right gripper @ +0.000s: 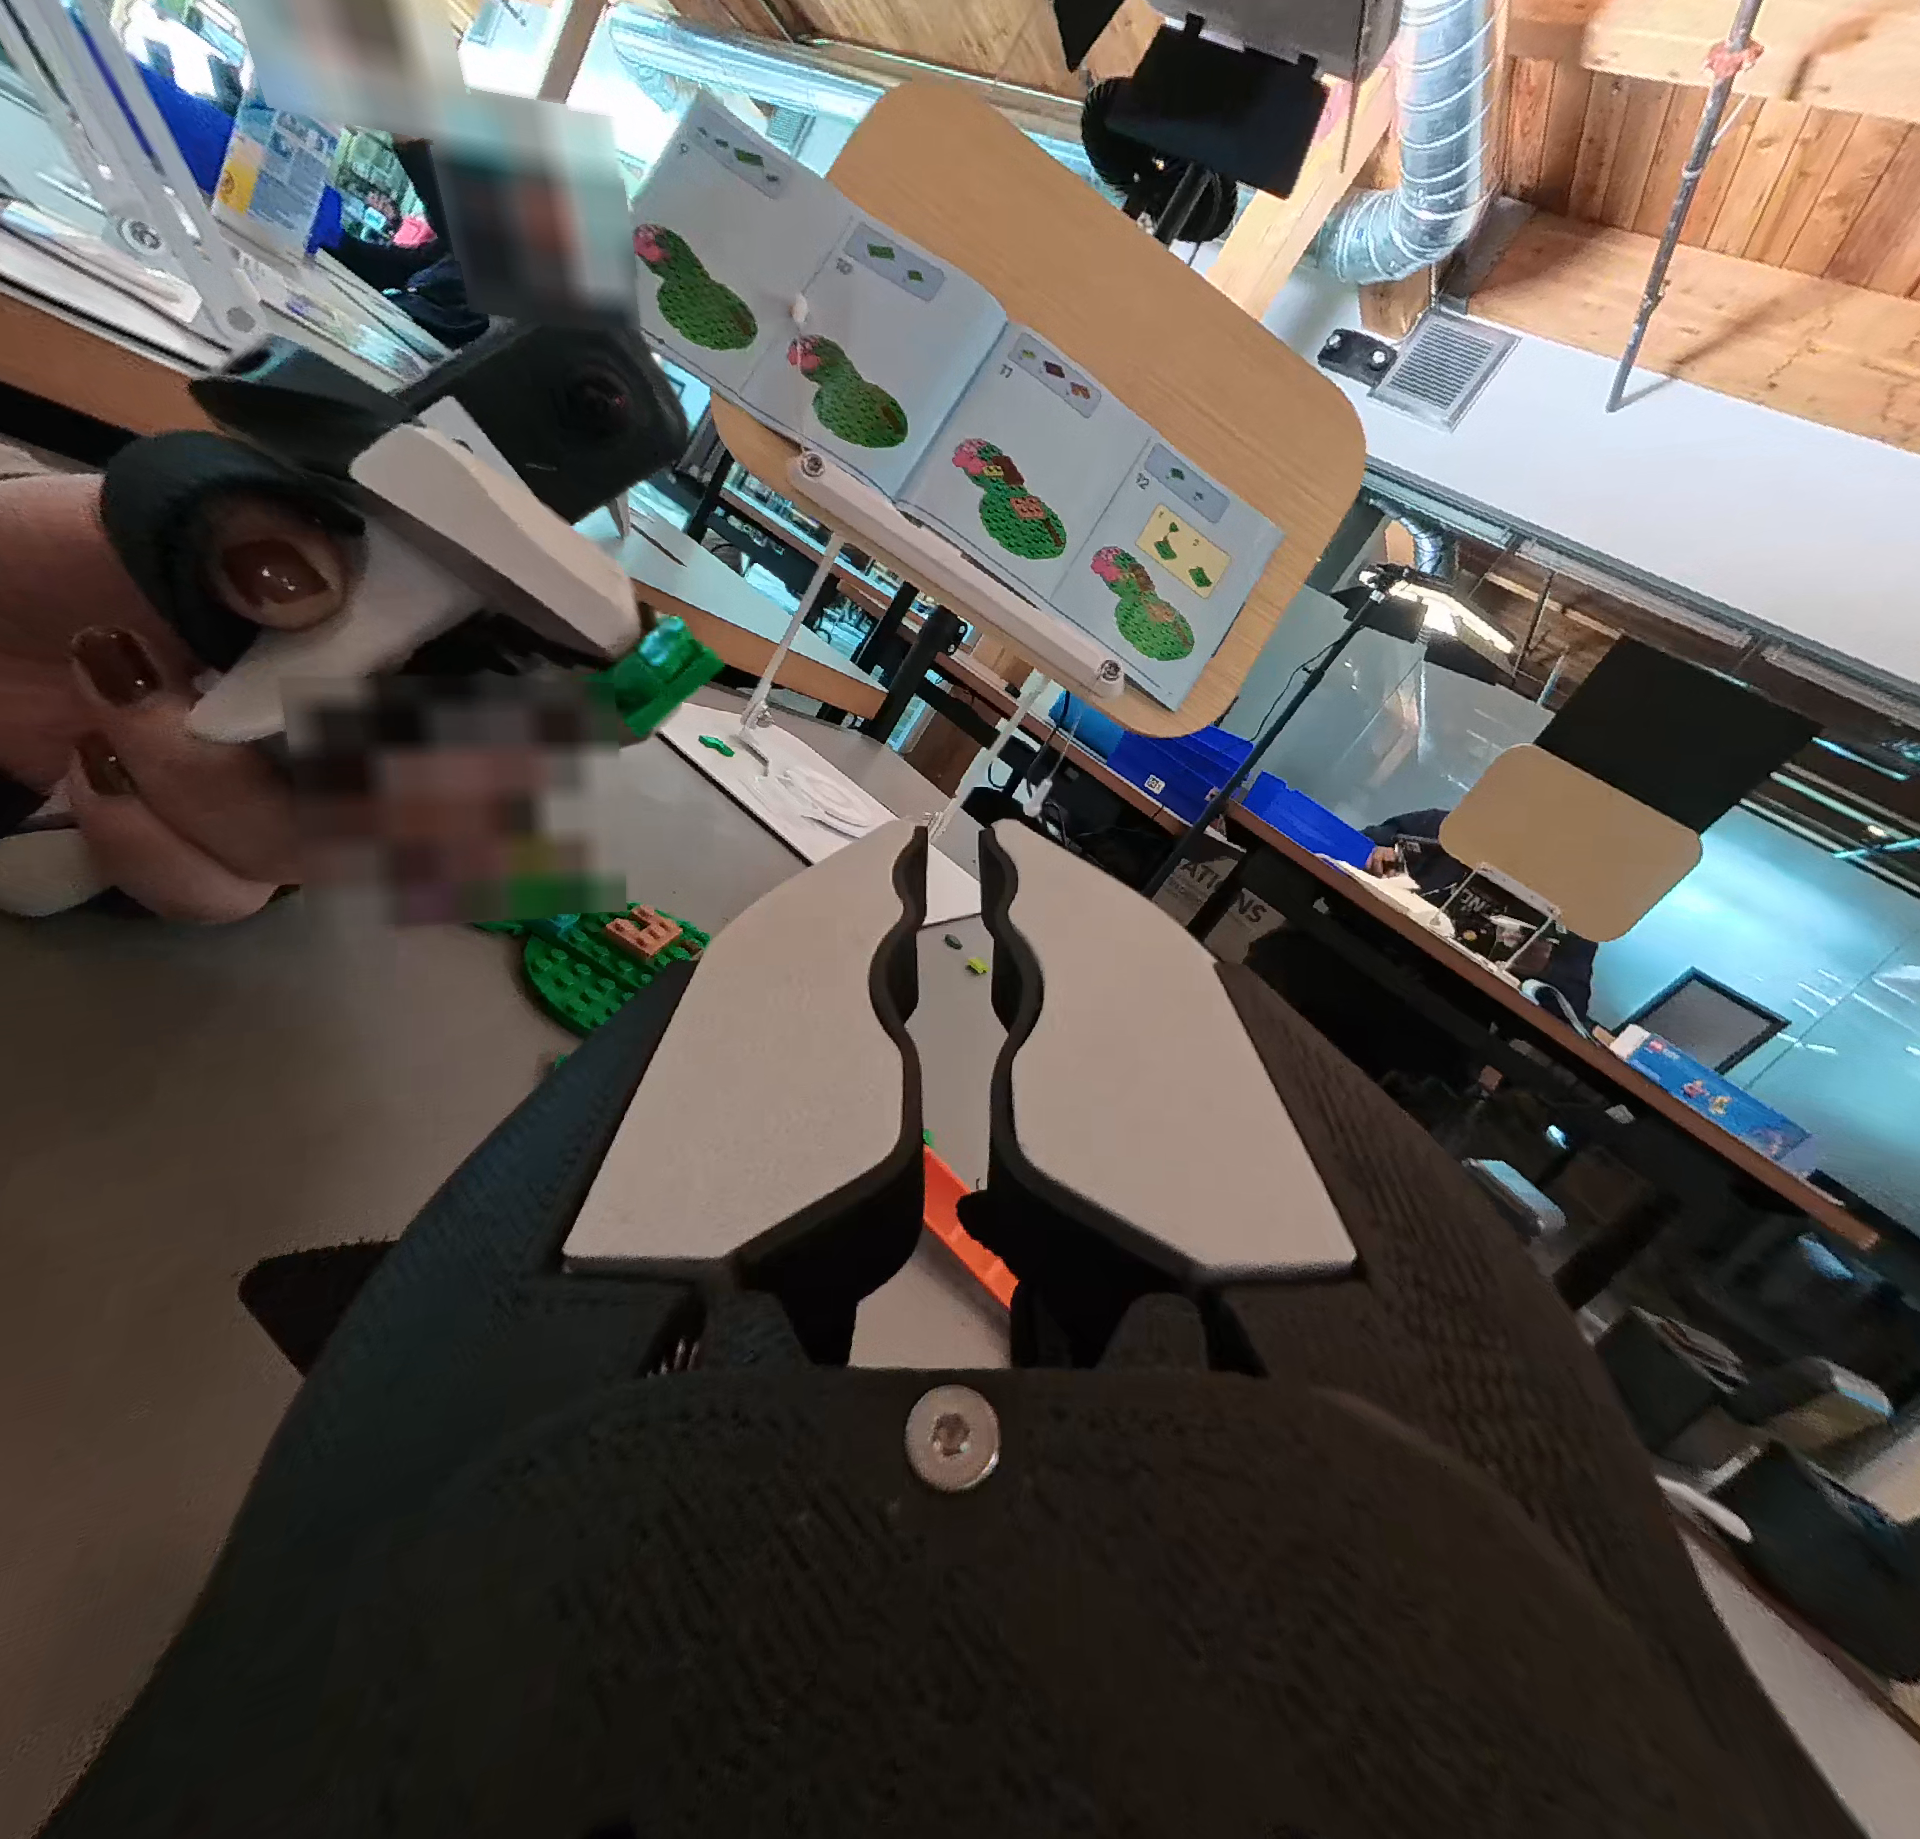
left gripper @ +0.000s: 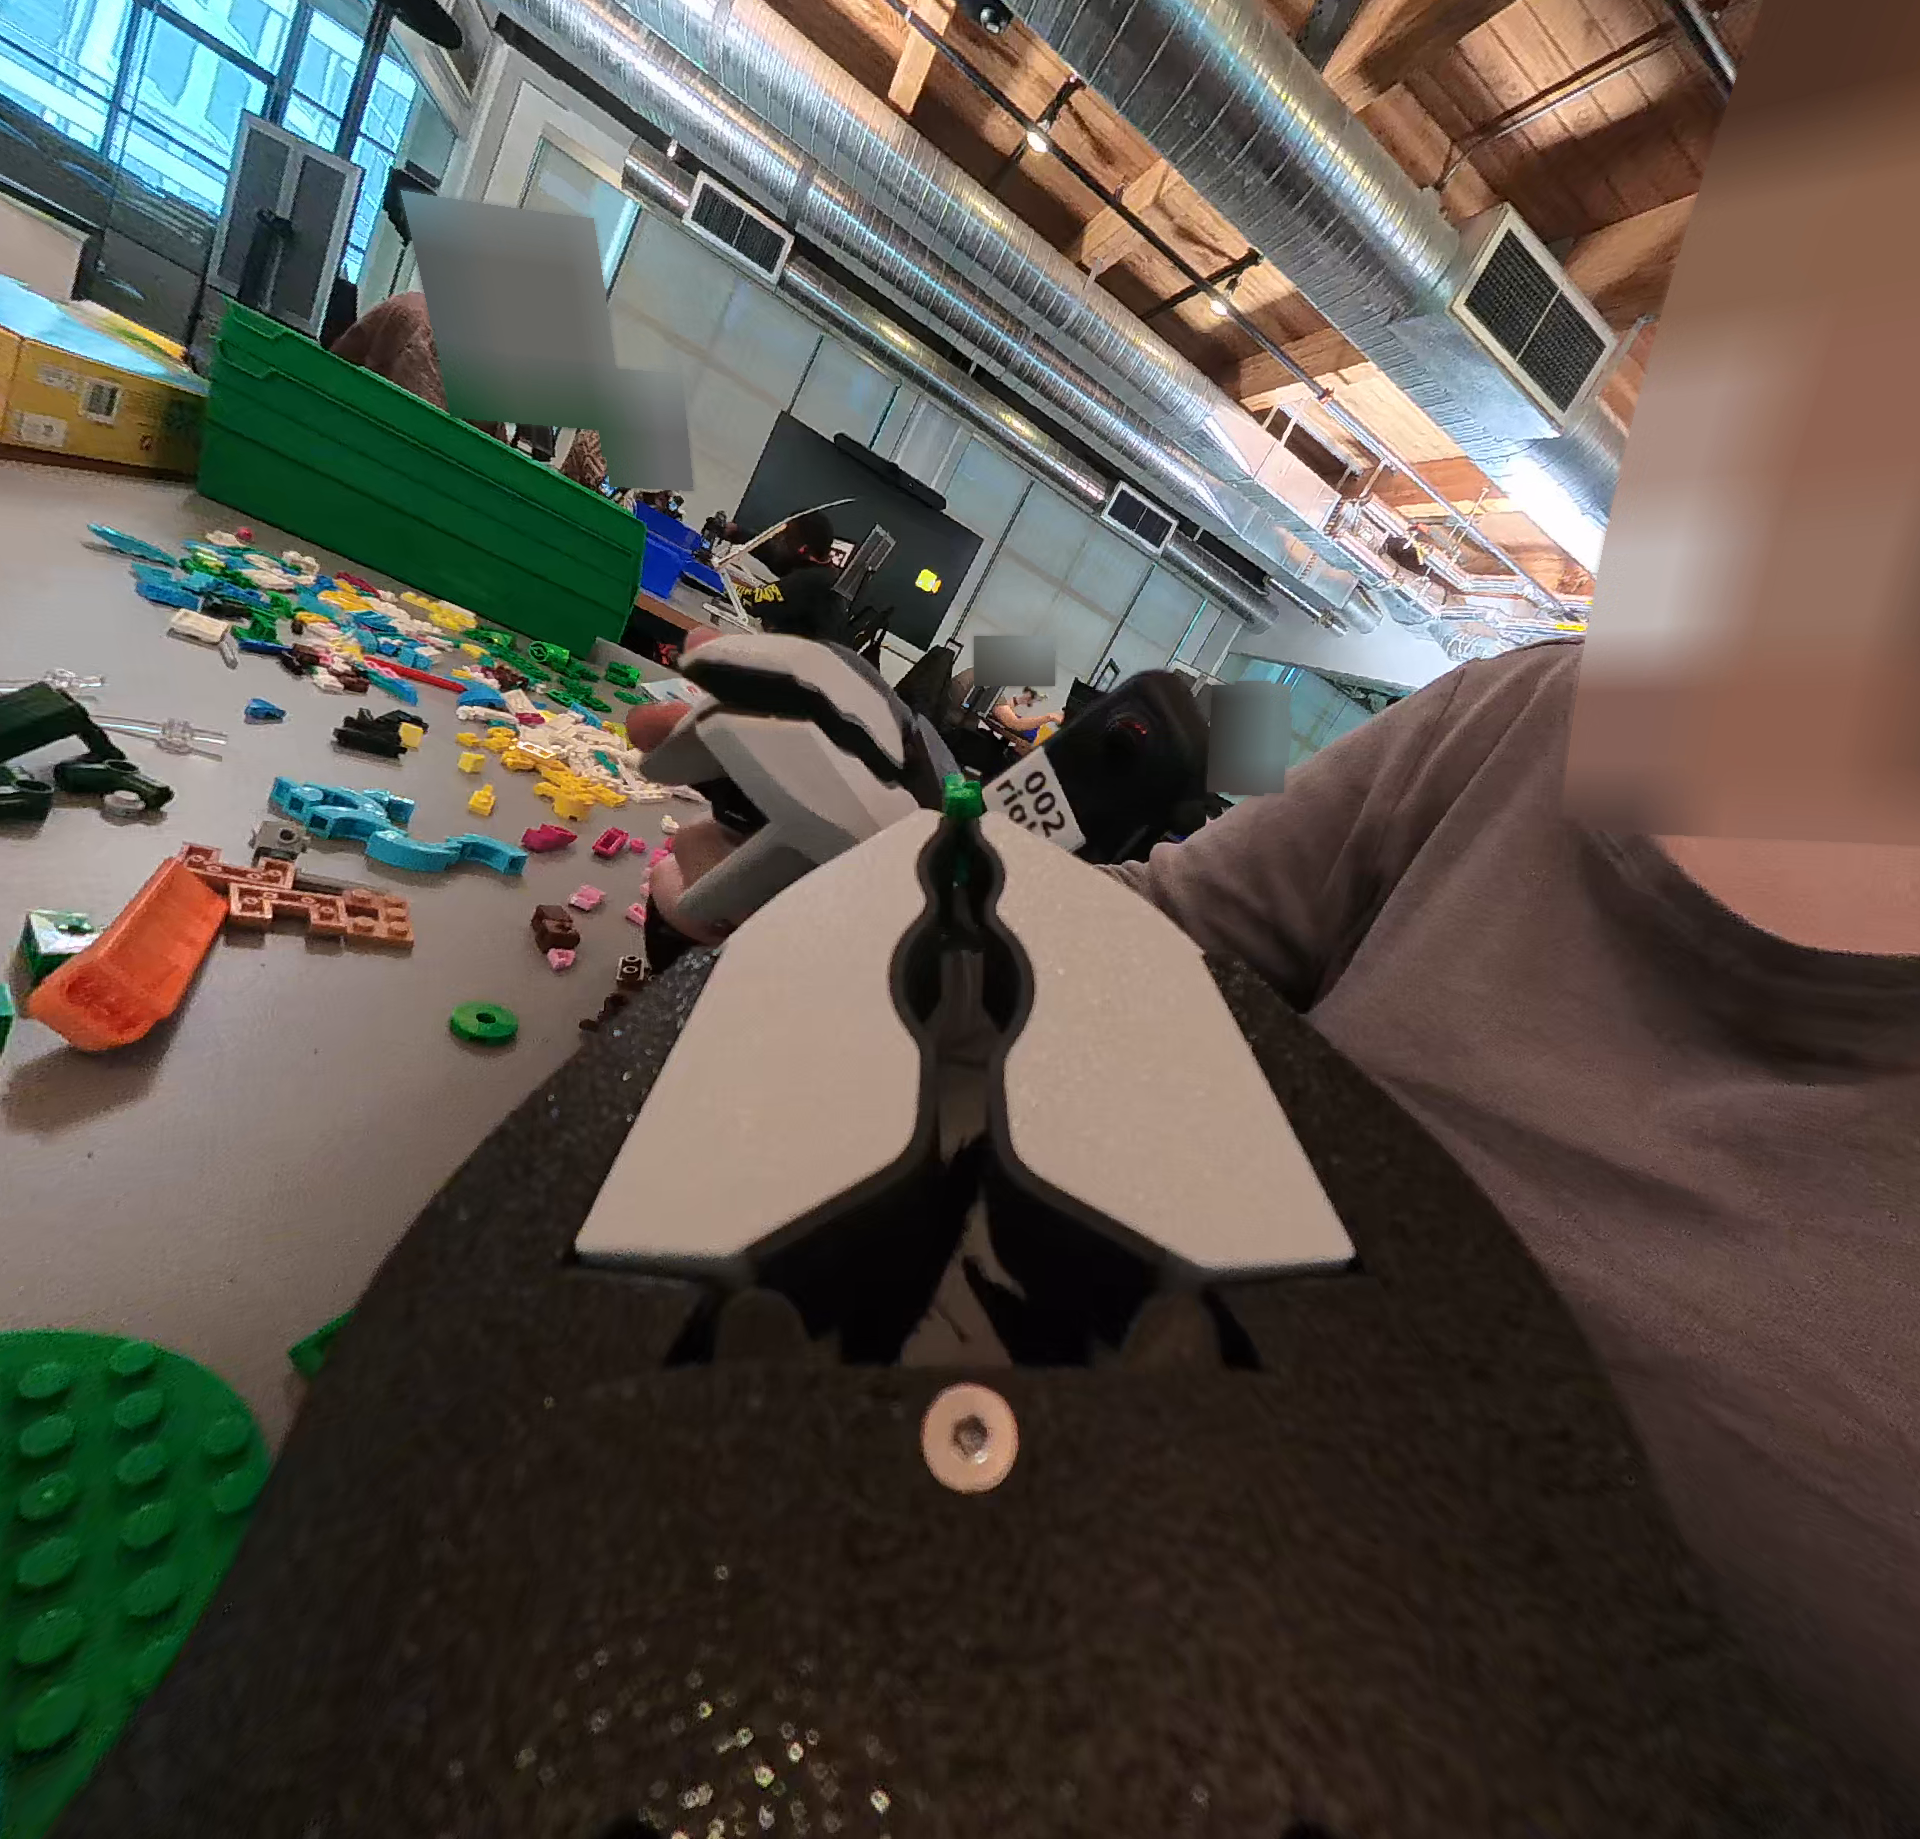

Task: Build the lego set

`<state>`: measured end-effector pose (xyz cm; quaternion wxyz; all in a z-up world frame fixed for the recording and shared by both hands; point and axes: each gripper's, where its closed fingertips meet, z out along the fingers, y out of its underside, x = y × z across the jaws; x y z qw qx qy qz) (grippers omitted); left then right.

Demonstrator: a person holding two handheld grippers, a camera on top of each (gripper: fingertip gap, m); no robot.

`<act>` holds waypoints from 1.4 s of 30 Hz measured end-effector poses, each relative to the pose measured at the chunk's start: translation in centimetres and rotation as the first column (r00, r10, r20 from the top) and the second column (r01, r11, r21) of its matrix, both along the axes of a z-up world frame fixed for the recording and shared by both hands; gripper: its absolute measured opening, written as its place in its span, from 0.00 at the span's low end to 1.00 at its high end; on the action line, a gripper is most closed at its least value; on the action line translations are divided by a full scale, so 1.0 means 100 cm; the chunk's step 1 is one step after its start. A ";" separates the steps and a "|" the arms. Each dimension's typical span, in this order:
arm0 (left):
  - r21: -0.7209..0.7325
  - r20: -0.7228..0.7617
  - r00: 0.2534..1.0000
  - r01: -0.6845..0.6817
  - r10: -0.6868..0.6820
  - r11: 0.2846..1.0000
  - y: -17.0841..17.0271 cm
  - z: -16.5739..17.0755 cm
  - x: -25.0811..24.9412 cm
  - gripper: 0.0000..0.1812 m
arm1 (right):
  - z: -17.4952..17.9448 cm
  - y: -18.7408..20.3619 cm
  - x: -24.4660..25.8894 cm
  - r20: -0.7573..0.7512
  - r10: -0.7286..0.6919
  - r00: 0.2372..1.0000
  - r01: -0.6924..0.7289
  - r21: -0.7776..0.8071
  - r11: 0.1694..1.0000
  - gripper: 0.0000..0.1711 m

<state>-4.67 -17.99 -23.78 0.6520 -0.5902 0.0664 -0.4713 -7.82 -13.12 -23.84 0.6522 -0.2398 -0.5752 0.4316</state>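
My left gripper (left gripper: pixel 958 839) is shut on a small green Lego piece (left gripper: pixel 961 800), held up in the air and pointed toward the person. The right wrist view shows it at the upper left (right gripper: pixel 621 646) with the green piece (right gripper: pixel 670 665) sticking out of its tips. My right gripper (right gripper: pixel 951 839) is empty, its jaws a narrow gap apart, raised above the table; it also shows in the left wrist view (left gripper: pixel 727 688). The round green baseplate (right gripper: pixel 592 974) lies on the table with a brown piece (right gripper: pixel 646 932) on it; its edge shows at the lower left (left gripper: pixel 104 1509).
Several loose Lego pieces (left gripper: pixel 416 646) are spread over the grey table. An orange brick separator (left gripper: pixel 125 968) and a brown plate assembly (left gripper: pixel 301 896) lie nearer. A green bin (left gripper: pixel 416 501) stands behind. An open instruction booklet (right gripper: pixel 935 418) sits on a wooden stand. Across from one pair of fingers to the other is roughly 6 cm.
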 end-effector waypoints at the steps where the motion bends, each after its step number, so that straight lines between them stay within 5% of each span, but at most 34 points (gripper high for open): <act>1: -0.004 -0.003 1.000 0.000 0.000 1.000 0.000 0.000 0.000 0.01 | 0.000 -0.002 0.000 -0.002 0.002 1.000 -0.002 0.014 1.000 0.04; 19: -0.043 0.001 1.000 0.014 -0.014 0.999 0.002 -0.002 0.002 0.01 | -0.001 -0.005 0.003 -0.008 0.010 1.000 -0.009 0.046 0.999 0.04; 23: -0.277 -0.029 0.976 0.197 -0.214 0.940 -0.016 -0.011 0.004 0.01 | 0.000 -0.007 0.005 -0.018 0.007 1.000 -0.006 0.070 0.998 0.04; 27: -0.534 -0.139 0.947 0.174 -0.289 0.827 -0.042 -0.038 -0.004 0.01 | 0.000 -0.014 0.006 -0.015 0.029 0.999 -0.027 0.100 0.995 0.03; 31: -0.615 -0.197 0.945 0.087 -0.260 0.783 -0.043 -0.056 -0.013 0.01 | -0.015 -0.050 0.016 0.116 0.273 0.955 -0.284 0.100 0.954 0.00; 34: -0.631 -0.184 0.955 0.067 -0.233 0.773 -0.039 -0.063 -0.017 0.01 | -0.038 -0.073 0.020 0.334 0.439 0.834 -0.457 -0.026 0.889 0.10; 39: -0.599 -0.088 0.982 0.080 -0.165 0.796 -0.026 -0.057 -0.021 0.01 | -0.055 -0.084 0.020 0.433 0.394 0.811 -0.457 0.048 0.888 0.14; 42: -0.593 -0.048 0.986 0.101 -0.160 0.799 -0.024 -0.056 -0.020 0.01 | -0.054 -0.076 0.011 0.410 0.286 0.866 -0.364 0.127 0.922 0.14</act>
